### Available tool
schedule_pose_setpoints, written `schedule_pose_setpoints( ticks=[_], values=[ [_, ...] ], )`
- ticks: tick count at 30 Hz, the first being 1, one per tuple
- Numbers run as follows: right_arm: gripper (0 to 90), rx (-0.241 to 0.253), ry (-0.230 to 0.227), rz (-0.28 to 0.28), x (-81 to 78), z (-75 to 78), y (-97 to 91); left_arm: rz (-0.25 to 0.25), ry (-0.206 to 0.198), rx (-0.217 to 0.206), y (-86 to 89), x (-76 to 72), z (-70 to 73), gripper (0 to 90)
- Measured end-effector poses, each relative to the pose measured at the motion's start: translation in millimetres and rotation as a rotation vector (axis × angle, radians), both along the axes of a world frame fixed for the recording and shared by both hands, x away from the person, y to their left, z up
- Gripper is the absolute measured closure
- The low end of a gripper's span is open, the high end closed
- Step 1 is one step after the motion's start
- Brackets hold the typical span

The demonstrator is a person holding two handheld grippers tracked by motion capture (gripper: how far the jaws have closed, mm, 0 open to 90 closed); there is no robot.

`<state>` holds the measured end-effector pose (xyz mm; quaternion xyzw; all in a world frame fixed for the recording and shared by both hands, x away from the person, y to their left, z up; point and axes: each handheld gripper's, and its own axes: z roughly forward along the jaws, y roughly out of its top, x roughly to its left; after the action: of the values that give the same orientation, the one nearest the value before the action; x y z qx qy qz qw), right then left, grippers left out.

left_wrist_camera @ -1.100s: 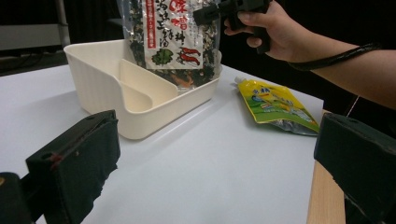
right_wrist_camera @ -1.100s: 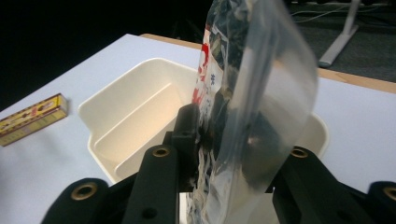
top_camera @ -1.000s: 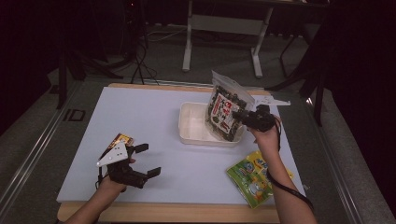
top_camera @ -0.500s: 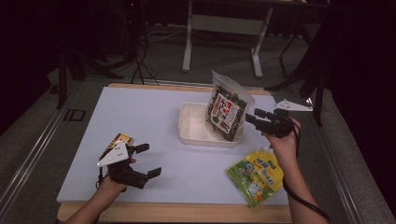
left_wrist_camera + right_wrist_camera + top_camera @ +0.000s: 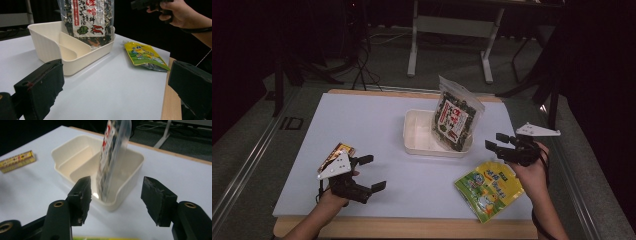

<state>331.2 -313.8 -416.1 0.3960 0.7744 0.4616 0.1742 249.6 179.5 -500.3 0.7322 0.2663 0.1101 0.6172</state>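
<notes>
The cream tray (image 5: 417,131) sits a bit past the middle of the white table (image 5: 362,120), so everything here is placed off that. The clear snack bag (image 5: 457,120) with the red-and-white label stands upright in the tray's right-hand compartment, leaning against the far right wall; the left gripper view shows its bottom edge down inside the tray (image 5: 50,42), and the right gripper view has it edge-on.

The right gripper (image 5: 501,146) hangs just off the tray's right side, clear of the bag. Its jaws have just been opening and stand apart with nothing between them; looking along them, the bag (image 5: 113,152) and tray (image 5: 125,187) are a little way beyond the pads.

The left gripper (image 5: 371,172) is well off to the tray's near left, jaws spread wide and empty, pads not touching anything. A small yellow-and-brown packet (image 5: 337,151) lies right by it, on the side toward the tray's left.

A green-and-yellow pouch (image 5: 488,187) lies flat on the table, near the front right corner of the tray and under the person's right wrist.
</notes>
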Motion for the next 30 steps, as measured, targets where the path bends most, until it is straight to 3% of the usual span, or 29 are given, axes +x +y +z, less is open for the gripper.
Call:
schedule_pose_setpoints(
  ticks=[9,16,22,30],
  values=[
    [42.0,-0.02,0.042,0.003,-30.3,-15.7,-23.8,-0.011,-0.002,0.008,-1.8,-0.7,0.2,0.5],
    [40.5,-0.022,0.098,-0.061,-47.6,-36.1,-52.4,-0.013,0.0,0.009,-2.4,-0.7,-0.2,0.5],
    [40.3,-0.055,0.149,-0.13,-62.9,-57.6,-79.0,-0.014,0.003,0.01,-3.0,0.1,-1.0,0.5],
    [40.4,-0.083,0.193,-0.189,-72.7,-78.3,-96.6,-0.016,0.001,0.013,-3.9,0.0,-0.7,0.5]
  ],
)
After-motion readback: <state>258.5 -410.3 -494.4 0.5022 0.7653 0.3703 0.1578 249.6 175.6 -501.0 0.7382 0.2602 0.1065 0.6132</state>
